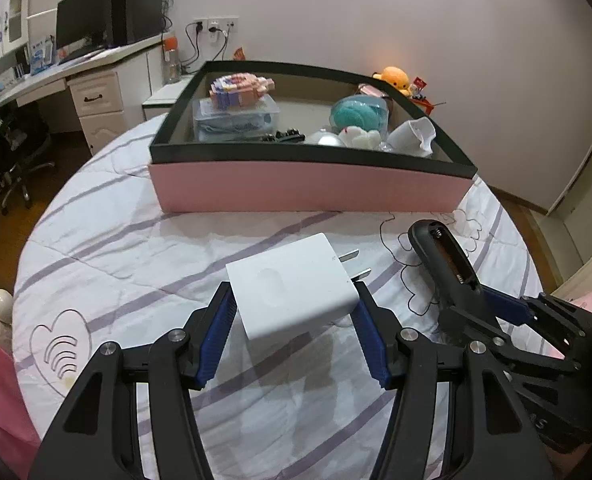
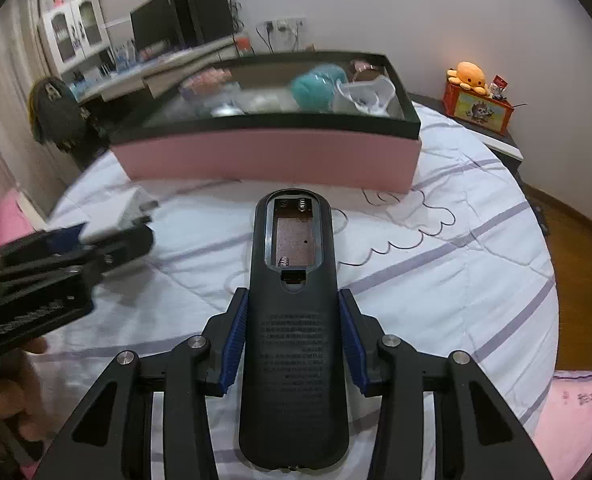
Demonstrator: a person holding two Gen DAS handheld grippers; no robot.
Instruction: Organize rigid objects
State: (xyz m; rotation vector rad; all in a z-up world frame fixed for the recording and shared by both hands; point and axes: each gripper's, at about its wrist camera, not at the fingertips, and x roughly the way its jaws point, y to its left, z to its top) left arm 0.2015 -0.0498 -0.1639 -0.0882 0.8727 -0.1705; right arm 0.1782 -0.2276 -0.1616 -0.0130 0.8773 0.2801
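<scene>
A white charger plug with two metal prongs hangs just above the quilt, and my left gripper is shut on its sides. To the right, my right gripper is shut on a black remote. In the right wrist view the remote lies back side up between the blue pads of my right gripper, its battery bay uncovered and empty. My left gripper and the charger show blurred at the left. A pink box with a black rim stands beyond both.
The pink box holds a teal ball, a clear tub with a pink block toy on it, and white items. The striped quilt covers the round bed. An orange plush sits on a bedside box at the right; a desk stands at the left.
</scene>
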